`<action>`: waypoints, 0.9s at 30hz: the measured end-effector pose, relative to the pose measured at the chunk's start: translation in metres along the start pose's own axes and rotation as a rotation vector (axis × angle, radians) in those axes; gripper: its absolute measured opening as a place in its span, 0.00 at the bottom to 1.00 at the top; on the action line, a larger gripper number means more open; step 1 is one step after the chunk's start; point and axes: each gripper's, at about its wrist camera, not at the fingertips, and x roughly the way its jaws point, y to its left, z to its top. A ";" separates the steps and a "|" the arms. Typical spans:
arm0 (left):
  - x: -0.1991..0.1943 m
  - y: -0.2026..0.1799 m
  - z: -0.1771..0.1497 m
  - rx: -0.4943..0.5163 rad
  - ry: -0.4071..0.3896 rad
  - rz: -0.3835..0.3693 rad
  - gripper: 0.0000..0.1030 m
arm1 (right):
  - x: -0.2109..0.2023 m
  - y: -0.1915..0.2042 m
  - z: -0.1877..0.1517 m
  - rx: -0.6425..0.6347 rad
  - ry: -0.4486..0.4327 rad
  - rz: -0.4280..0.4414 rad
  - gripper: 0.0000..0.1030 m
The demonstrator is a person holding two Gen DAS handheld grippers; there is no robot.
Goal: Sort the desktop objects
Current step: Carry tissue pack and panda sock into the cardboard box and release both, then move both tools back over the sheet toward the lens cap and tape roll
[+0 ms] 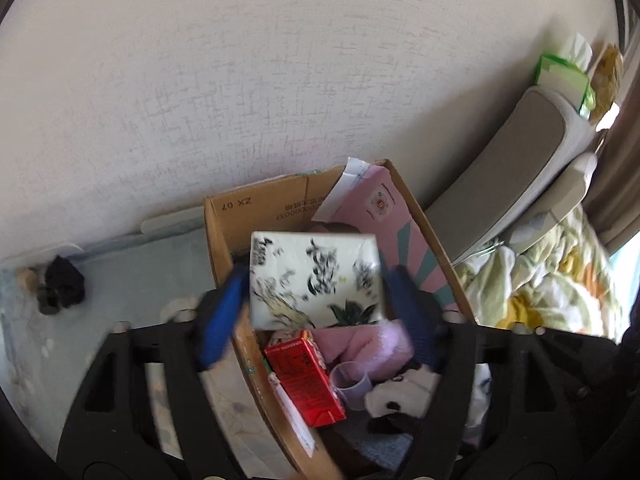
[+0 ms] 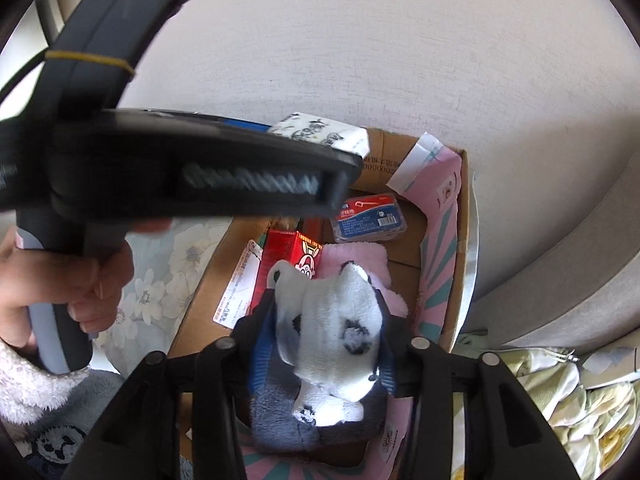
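Note:
An open cardboard box (image 1: 224,216) (image 2: 464,240) sits below both grippers. My left gripper (image 1: 316,276) hangs over it, open, with a white tissue pack (image 1: 316,280) printed with dark leaves between its blue fingers (image 1: 222,316), the pads slightly apart from it. In the right wrist view a hand (image 2: 80,292) holds that gripper's black body. My right gripper (image 2: 326,308) is shut on a plush panda (image 2: 336,320) low inside the box. The box also holds a red carton (image 1: 304,380) (image 2: 292,264), a pink towel (image 1: 360,344), a blue floss-pick case (image 2: 368,216) and a small clear cup (image 1: 352,384).
A pink pack with teal rays (image 1: 396,224) leans on the box's right wall. A grey padded headboard (image 1: 520,168) and rumpled quilt (image 1: 552,280) lie to the right, with a green tissue pack (image 1: 564,76) on top. A small black object (image 1: 64,284) sits far left on the floral sheet.

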 end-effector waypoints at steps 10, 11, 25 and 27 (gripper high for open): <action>-0.029 0.019 -0.001 -0.051 -0.069 -0.024 1.00 | -0.006 0.006 -0.005 0.055 -0.022 0.032 1.00; -0.033 0.023 -0.002 -0.054 -0.076 -0.023 1.00 | -0.006 0.006 -0.003 0.056 -0.024 0.021 1.00; -0.097 0.099 -0.013 -0.146 -0.167 -0.038 1.00 | -0.021 0.041 0.023 0.101 -0.104 0.056 1.00; -0.106 0.112 -0.016 -0.152 -0.175 -0.007 1.00 | -0.018 0.050 0.029 0.088 -0.106 0.058 1.00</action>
